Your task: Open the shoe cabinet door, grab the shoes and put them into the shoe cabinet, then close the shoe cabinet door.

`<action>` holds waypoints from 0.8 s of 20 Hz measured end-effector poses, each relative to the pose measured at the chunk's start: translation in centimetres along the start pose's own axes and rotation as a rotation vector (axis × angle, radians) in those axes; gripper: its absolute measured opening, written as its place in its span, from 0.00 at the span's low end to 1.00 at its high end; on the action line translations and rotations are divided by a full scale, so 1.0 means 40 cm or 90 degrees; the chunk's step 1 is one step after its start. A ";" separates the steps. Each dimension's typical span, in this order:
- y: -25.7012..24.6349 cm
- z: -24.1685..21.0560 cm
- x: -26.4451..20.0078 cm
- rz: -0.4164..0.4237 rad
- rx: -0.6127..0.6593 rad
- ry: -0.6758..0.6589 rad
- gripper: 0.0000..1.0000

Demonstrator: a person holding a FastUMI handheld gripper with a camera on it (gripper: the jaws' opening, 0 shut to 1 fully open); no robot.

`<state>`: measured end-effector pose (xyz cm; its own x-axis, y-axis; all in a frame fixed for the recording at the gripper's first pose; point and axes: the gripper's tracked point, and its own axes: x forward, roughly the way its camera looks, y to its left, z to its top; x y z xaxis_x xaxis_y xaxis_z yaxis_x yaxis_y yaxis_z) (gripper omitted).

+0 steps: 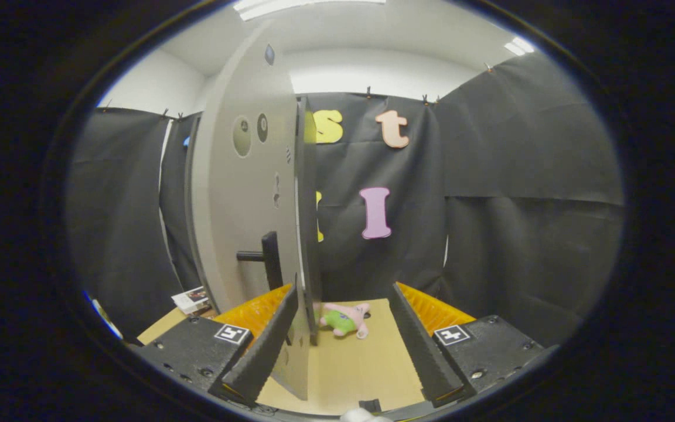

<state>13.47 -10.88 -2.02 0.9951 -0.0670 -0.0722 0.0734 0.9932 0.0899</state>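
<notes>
1. Gripper (343, 346): fingers spread wide, pinching nothing.
2. Door (244, 193): grey, swung open, edge-on; its lower free edge sits between the fingers, close to the left one.
3. Handle (264, 258): black, on the door's face, above the left finger.
4. Plush toy (346, 319): pink and green, on the tan floor (361, 375) just ahead of the fingers.

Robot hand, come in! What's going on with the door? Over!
Gripper open, holding nothing. Shoe cabinet door swung ajar, its edge just inside the left finger; black handle untouched. Pink and green plush toy lies on the tabletop ahead.
</notes>
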 end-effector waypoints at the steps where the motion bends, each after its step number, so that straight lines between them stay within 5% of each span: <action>1: 0.007 0.000 0.009 0.011 -0.001 0.007 0.99; 10: 0.171 0.001 0.008 0.094 -0.036 0.018 0.93; 16: 0.351 -0.037 0.055 0.100 -0.020 0.026 0.93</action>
<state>16.57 3.05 -2.38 0.9906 0.0922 -0.1006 -0.0851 0.9937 0.0723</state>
